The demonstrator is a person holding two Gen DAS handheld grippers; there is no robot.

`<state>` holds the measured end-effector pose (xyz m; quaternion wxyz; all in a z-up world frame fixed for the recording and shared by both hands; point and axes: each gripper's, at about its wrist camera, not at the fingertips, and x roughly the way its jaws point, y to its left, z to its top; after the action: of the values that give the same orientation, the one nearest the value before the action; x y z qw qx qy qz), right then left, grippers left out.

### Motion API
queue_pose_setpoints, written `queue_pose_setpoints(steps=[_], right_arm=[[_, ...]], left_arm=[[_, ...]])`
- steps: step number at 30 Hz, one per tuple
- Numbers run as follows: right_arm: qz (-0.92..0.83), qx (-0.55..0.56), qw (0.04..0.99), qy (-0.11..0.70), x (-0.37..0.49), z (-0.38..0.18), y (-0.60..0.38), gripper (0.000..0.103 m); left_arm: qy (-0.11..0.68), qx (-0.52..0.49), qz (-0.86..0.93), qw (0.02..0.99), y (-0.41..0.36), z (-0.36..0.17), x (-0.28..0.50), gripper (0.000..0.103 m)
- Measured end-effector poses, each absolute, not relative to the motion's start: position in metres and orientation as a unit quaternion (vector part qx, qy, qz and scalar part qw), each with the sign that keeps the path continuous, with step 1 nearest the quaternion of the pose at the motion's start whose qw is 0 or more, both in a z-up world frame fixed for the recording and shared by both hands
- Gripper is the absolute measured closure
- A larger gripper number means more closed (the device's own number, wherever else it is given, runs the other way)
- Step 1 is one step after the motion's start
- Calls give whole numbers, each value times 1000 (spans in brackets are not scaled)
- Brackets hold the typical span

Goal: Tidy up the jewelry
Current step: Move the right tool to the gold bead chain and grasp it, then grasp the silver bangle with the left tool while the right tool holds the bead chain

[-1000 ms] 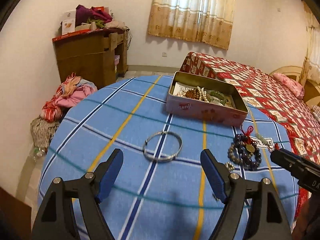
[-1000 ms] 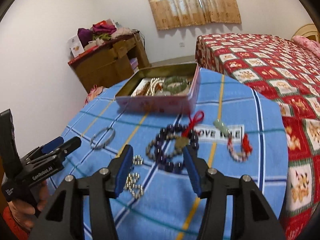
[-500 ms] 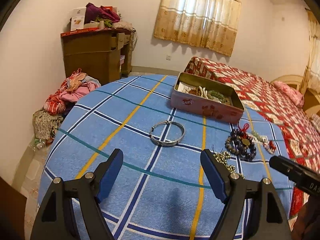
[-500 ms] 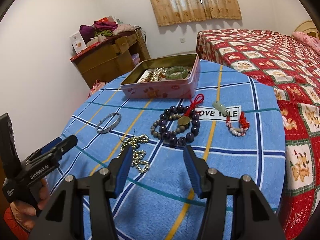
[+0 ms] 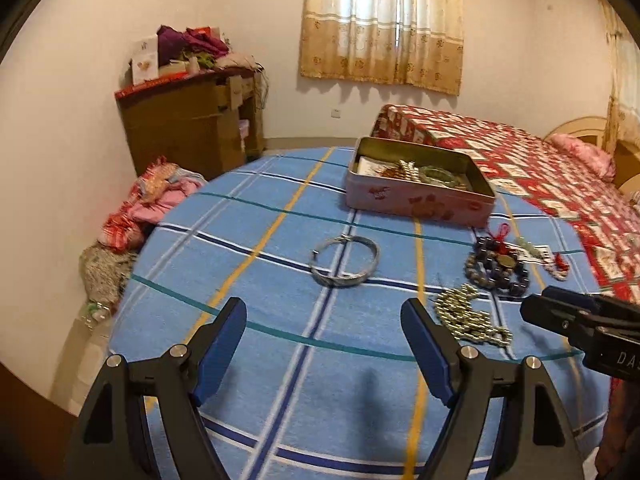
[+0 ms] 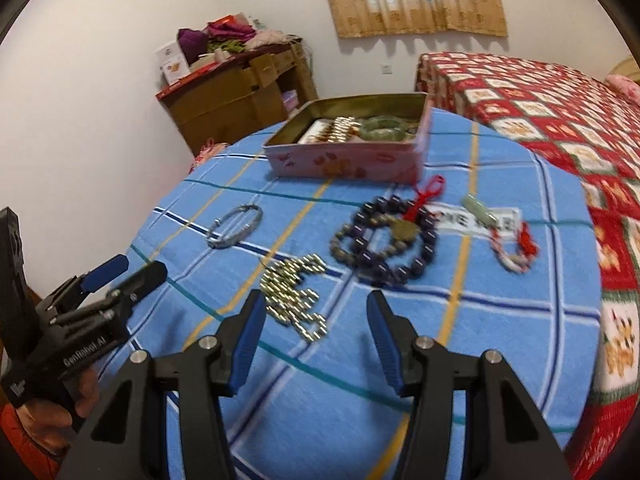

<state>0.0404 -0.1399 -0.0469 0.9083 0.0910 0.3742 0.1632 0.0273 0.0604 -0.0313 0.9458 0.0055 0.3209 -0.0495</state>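
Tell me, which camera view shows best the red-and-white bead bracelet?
The right wrist view: the red-and-white bead bracelet lies whole on the blue cloth there, though blurred. The left wrist view shows it small, near the right edge.

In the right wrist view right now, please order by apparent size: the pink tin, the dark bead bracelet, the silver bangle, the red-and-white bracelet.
1. pink tin
2. dark bead bracelet
3. silver bangle and red-and-white bracelet: these look alike, so I do not rank them; the picture is also blurred.

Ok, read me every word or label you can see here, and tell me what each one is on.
"GenRobot.AI": side of the left gripper.
"DA", cut off by the frame edge: body of the right gripper.
White label on the blue cloth: too blurred to read.
Pink tin: printing unreadable.
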Motion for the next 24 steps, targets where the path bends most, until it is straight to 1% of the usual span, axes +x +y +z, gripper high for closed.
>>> queue_pose_setpoints(steps=[4,6,9,12,13,14,15,17,18,21,24], right_arm=[[177,72,900,393,57,-55,-119,47],[176,59,898,400,63,-61,-109,47],[179,42,890,418,71,-70,-99,47],[176,18,891,418,71,-72,-93,48],[180,20,888,423,72,-73,-94,61],[180,23,886,427,74,-75,-96,79],[180,35,884,429,75,-76,-101,84],[189,64,877,438,76,-77,-113,89],[191,74,874,440,76,-78,-117,90],[214,123,870,427,68,-69,-132,90],[223,138,879,397,53,-48,-141,90]], left_arm=[[341,-12,-41,939,74,-31,35,23],[339,-19,-37,940,80,-31,35,24],[337,-9,-39,941,82,-32,37,24],[338,7,-41,940,80,-32,41,23],[339,9,-41,940,79,-32,43,23],[340,9,-41,940,79,-32,44,23],[341,7,-41,939,80,-32,46,23],[344,2,-43,938,81,-32,48,23],[345,1,-43,937,82,-33,49,24],[353,-10,-49,934,86,-34,52,23],[350,-5,-56,935,84,-32,54,23]])
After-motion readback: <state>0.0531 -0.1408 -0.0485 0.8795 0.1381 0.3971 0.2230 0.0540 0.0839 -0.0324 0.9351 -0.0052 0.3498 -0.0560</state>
